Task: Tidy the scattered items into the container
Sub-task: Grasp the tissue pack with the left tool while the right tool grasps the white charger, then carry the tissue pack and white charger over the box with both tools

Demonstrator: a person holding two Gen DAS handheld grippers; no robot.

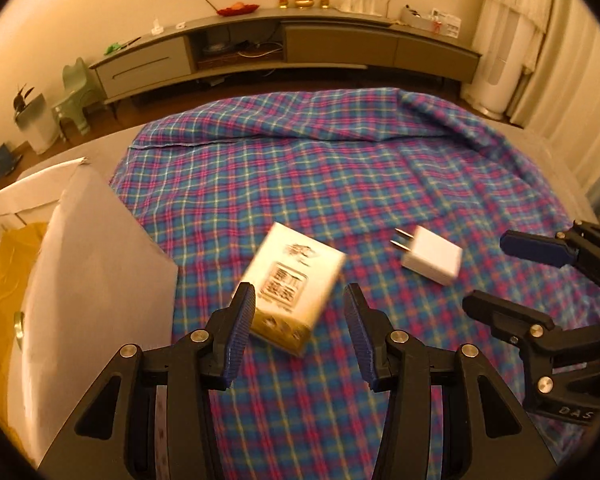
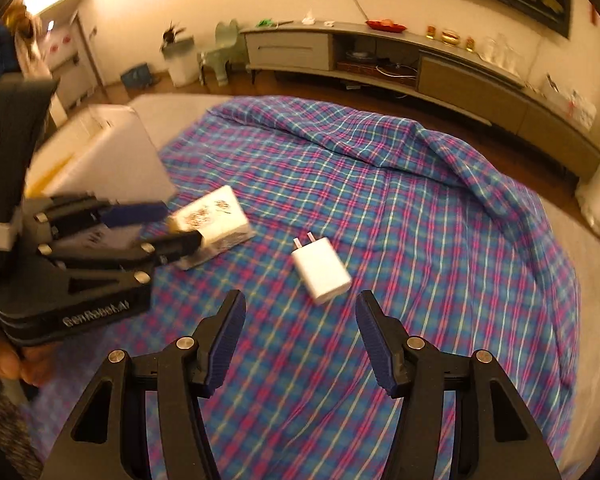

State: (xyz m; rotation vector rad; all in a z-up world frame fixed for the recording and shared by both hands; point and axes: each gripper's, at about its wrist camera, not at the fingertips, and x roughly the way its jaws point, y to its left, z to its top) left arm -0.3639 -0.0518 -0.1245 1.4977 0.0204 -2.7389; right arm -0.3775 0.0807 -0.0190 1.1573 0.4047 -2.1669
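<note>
A small white and gold printed box (image 1: 294, 284) lies on the plaid cloth (image 1: 340, 184), blurred by motion. My left gripper (image 1: 300, 304) is open, its fingers on either side of the box's near end, not closed on it. It also shows in the right wrist view (image 2: 176, 226) at the box (image 2: 216, 220). A white plug charger (image 1: 430, 256) lies to the right of the box. My right gripper (image 2: 300, 312) is open and empty just short of the charger (image 2: 320, 270); it also shows in the left wrist view (image 1: 488, 272). A white cardboard container (image 1: 80, 264) stands open at the left.
The plaid cloth (image 2: 420, 208) covers a bed, bunched into folds at the far side. A long grey TV cabinet (image 1: 284, 48) runs along the far wall. A green child's chair (image 1: 76, 92) and a white bin (image 1: 36, 124) stand on the floor at far left.
</note>
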